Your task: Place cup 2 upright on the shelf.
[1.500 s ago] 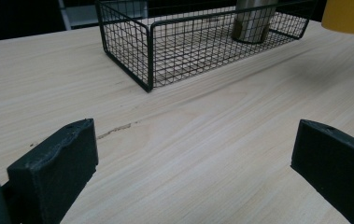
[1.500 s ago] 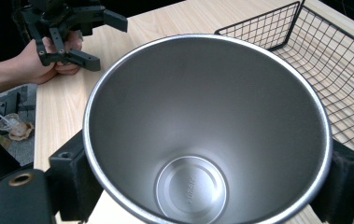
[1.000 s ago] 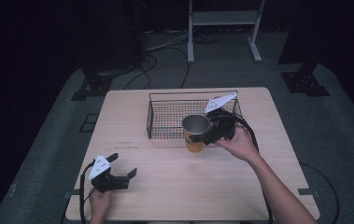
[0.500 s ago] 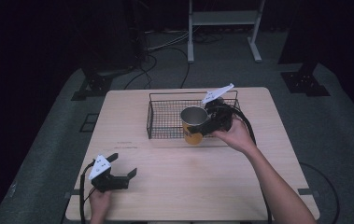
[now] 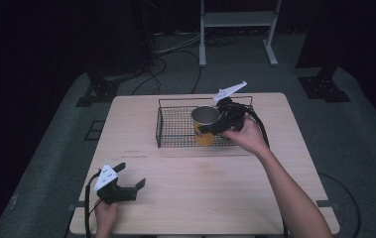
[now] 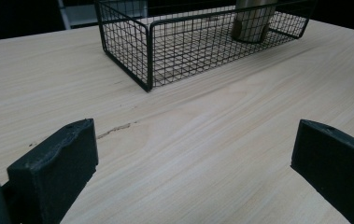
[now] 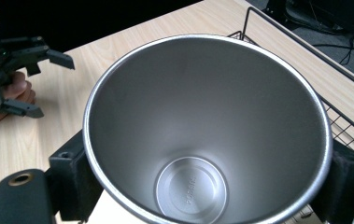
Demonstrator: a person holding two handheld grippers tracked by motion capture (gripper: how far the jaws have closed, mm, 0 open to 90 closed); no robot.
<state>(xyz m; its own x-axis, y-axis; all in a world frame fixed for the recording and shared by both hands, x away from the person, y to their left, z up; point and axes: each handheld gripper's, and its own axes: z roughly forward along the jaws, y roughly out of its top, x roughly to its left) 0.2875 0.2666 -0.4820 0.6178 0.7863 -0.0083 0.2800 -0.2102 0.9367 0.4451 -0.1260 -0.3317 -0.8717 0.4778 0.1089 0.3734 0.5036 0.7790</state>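
A steel cup with a yellow outside stands upright inside the black wire basket, near its front right part. My right gripper is shut on it, one jaw on each side of the cup's wall just below the rim. In the right gripper view the cup is empty and its bare steel inside faces the camera. I cannot tell whether its base touches the basket floor. My left gripper rests open on the table's front left corner, far from the basket and the cup.
The light wooden table has bare room in front of the basket and to its left. The basket sits at the back middle. Cables, stand feet and a white frame lie on the dark floor behind.
My right gripper has carried the cup away from the person, from over the basket's front wall to inside the basket. The left gripper has stayed where it was.
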